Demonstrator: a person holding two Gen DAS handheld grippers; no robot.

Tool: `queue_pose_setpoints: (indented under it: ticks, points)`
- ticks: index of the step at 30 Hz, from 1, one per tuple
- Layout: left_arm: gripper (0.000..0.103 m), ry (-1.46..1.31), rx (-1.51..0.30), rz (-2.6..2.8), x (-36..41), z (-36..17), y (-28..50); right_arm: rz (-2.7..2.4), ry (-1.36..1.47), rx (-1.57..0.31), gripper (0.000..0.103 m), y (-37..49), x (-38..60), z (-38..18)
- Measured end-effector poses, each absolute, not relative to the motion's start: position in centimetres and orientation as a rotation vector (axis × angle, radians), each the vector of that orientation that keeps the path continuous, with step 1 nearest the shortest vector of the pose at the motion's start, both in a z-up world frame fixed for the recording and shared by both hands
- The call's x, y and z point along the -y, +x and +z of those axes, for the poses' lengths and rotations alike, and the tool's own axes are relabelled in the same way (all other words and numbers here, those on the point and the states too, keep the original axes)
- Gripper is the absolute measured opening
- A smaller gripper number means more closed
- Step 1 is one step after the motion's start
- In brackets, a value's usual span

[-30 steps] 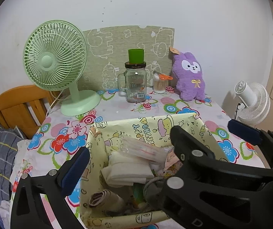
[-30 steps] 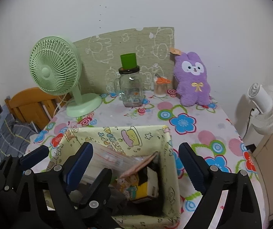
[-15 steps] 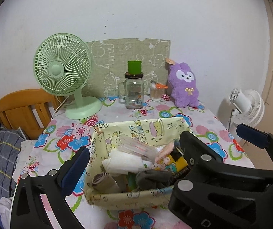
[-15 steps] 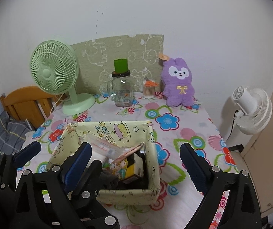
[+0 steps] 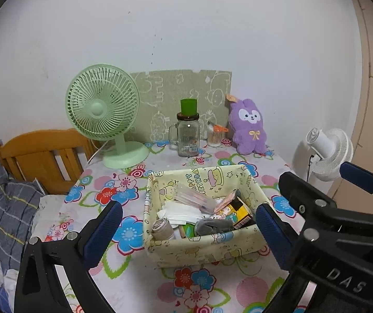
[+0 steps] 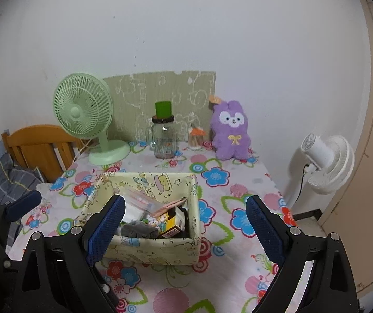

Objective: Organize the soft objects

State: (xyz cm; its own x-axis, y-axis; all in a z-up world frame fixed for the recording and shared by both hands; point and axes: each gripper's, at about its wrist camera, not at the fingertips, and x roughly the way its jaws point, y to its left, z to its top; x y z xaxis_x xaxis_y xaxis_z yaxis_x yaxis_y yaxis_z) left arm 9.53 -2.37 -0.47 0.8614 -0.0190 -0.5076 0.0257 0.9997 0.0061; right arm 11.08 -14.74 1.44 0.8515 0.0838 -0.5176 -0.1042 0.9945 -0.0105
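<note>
A yellow cartoon-print fabric basket (image 5: 202, 250) (image 6: 157, 250) stands mid-table, filled with rolled socks (image 5: 213, 225), white folded cloth (image 5: 179, 212), a clear pouch and small boxes. A purple plush bunny (image 5: 249, 130) (image 6: 230, 130) sits upright at the back right. My left gripper (image 5: 189, 229) is open and empty, above and in front of the basket. My right gripper (image 6: 186, 224) is open and empty, at the same height; its body shows at the right of the left wrist view (image 5: 329, 221).
A green desk fan (image 5: 103, 109), a glass jar with a green cup on it (image 5: 187, 135) and a cotton-swab holder (image 5: 215, 137) stand along the back wall. A white floor fan (image 6: 327, 161) stands off the table's right edge. A wooden bed headboard (image 5: 40, 151) lies left.
Both grippers have pulled back and up from the basket, which now looks smaller and farther away. Both stay open and empty.
</note>
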Motion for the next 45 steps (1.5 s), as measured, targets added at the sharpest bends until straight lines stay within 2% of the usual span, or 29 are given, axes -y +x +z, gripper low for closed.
queue_pose_setpoints:
  ticks: [26, 45]
  points:
    - [0.103, -0.014, -0.417, 0.078, -0.2, 1.2, 0.7, 0.025, 0.022, -0.437, 0.095, 1.5, 18.3, 3.3]
    - [0.103, -0.03, -0.386, 0.074, -0.4, 1.5, -0.9, 0.057, 0.03, -0.432, 0.096, 0.7, 17.5, 2.6]
